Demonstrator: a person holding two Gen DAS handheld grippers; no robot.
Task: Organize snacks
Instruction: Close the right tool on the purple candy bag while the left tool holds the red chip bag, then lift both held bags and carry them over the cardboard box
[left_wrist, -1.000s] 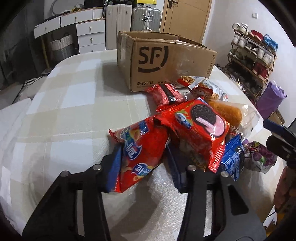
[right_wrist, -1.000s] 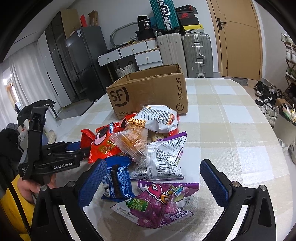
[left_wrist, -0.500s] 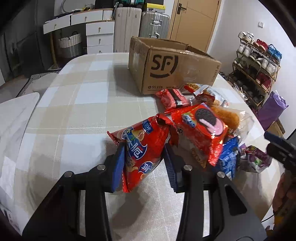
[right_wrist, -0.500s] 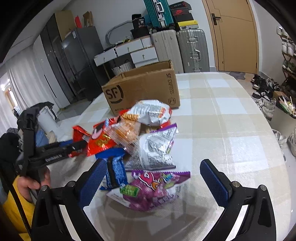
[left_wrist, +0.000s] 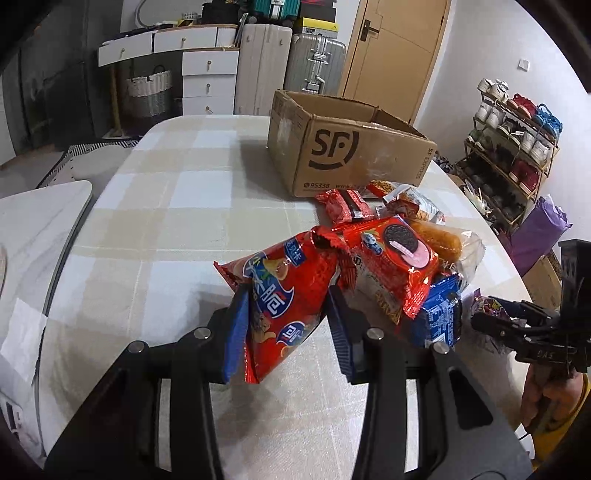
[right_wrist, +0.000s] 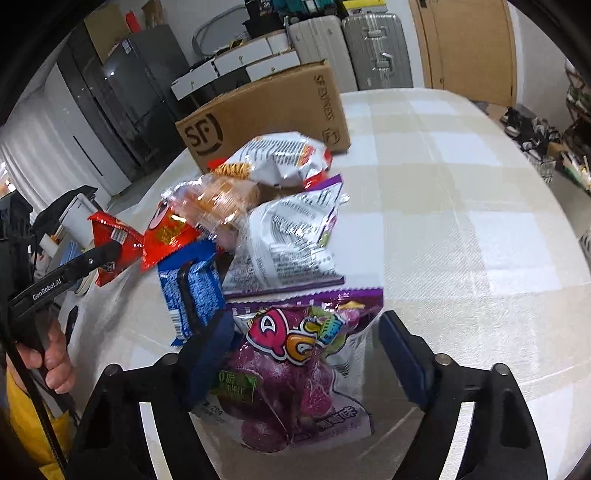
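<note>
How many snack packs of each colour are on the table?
red pack: 3
white pack: 2
blue pack: 1
purple pack: 1
clear pack: 1
Total: 8

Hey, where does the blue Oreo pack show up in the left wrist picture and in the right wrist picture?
Left wrist view: the blue Oreo pack sits right of centre, below the red Oreo pack, at the near right edge of the snack pile.
Right wrist view: it lies left of centre, just above the right gripper.
Shared landmark: the SF cardboard box behind the pile.
</note>
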